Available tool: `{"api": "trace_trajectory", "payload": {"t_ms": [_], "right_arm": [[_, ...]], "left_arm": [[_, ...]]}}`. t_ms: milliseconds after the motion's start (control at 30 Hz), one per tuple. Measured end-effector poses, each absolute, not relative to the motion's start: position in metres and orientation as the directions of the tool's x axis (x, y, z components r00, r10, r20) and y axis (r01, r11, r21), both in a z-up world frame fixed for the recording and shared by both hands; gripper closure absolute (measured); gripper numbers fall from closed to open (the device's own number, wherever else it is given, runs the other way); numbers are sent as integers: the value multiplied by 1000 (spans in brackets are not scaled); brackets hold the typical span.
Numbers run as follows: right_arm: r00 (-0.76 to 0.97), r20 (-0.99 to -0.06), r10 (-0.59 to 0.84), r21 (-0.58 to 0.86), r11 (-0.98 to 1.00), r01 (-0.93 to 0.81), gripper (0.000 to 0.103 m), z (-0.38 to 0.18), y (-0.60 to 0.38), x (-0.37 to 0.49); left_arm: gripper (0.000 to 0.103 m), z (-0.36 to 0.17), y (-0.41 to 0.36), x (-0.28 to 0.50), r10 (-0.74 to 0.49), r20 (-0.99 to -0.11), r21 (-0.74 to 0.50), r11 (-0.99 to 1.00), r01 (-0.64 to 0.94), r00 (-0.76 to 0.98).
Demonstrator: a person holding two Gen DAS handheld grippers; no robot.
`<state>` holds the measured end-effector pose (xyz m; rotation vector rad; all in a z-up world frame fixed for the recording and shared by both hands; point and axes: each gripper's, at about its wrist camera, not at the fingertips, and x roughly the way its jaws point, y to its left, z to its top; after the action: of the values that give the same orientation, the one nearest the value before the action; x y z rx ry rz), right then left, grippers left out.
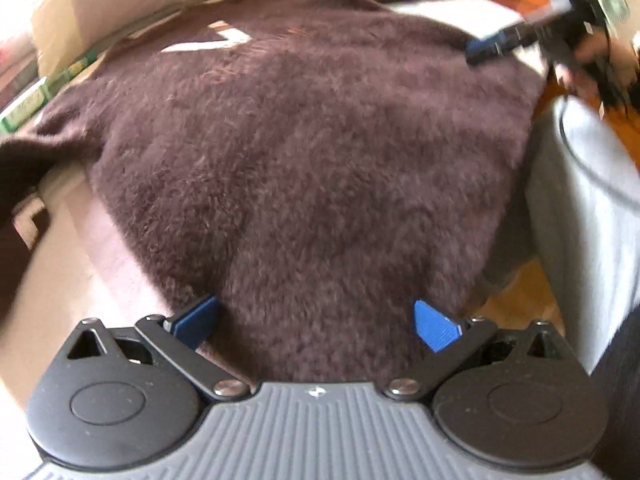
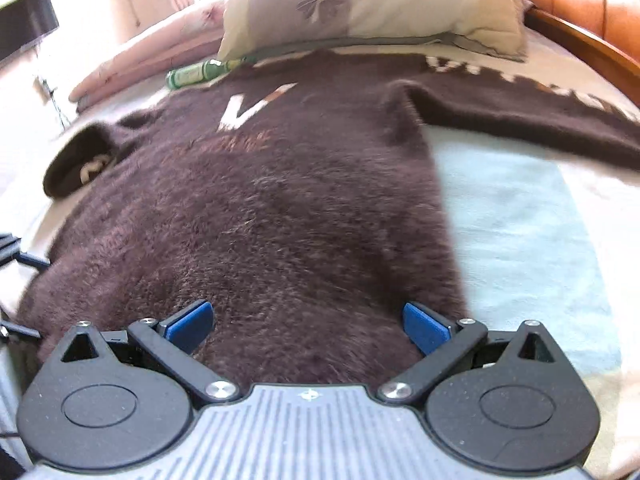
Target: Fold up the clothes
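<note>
A fuzzy dark brown sweater (image 1: 320, 152) with white lettering lies spread flat on a bed. My left gripper (image 1: 316, 320) stands open over its near edge, blue pads (image 1: 196, 322) wide apart and the fabric showing between them. My right gripper (image 2: 308, 324) is open too, low over the sweater (image 2: 260, 220) near its right side. One sleeve (image 2: 520, 116) stretches out to the right; the other cuff (image 2: 80, 164) is curled up at the left. In the left wrist view the right gripper (image 1: 492, 46) shows at the far right corner of the sweater, held by a gloved hand (image 1: 600, 68).
A floral pillow (image 2: 372, 0) lies at the head of the bed, with a green bottle-like object (image 2: 196, 74) beside it. A pale bedsheet (image 2: 520, 216) lies to the right of the sweater. An orange headboard (image 2: 580, 0) stands behind. A person's grey trouser leg (image 1: 580, 200) and wooden floor (image 1: 516, 292) are at the bed's edge.
</note>
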<state>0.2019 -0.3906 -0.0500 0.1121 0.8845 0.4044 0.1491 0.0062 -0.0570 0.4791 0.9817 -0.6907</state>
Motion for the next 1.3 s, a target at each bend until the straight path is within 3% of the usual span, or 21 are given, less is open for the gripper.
{"api": "trace_trajectory", "payload": {"t_ms": [333, 433, 733, 800, 933, 1033, 1167, 1300], "right_arm": [[627, -668, 401, 71, 873, -482, 0, -38, -316, 237], [611, -705, 360, 48, 884, -466, 0, -58, -307, 245], [578, -759, 299, 40, 908, -417, 0, -61, -338, 182], [550, -791, 268, 14, 906, -422, 0, -53, -335, 187], [647, -714, 266, -27, 914, -406, 0, -28, -319, 222], [645, -707, 288, 30, 924, -380, 0, -31, -310, 268], [617, -750, 237, 10, 938, -348, 0, -58, -304, 290], [577, -783, 231, -4, 926, -377, 0, -61, -325, 253]], "left_arm": [[1, -37, -61, 204, -400, -799, 80, 669, 739, 449], [1, -57, -67, 208, -344, -847, 56, 700, 712, 405], [1, -62, -5, 142, -354, -830, 42, 732, 680, 432], [1, -55, -5, 147, -347, -843, 42, 720, 693, 411], [1, -35, -15, 181, -372, -786, 88, 723, 686, 493], [1, -34, -29, 224, -330, -771, 123, 762, 635, 545], [1, -56, -28, 254, -300, -814, 53, 814, 579, 497], [1, -65, 1, 226, -332, -807, 16, 814, 580, 489]]}}
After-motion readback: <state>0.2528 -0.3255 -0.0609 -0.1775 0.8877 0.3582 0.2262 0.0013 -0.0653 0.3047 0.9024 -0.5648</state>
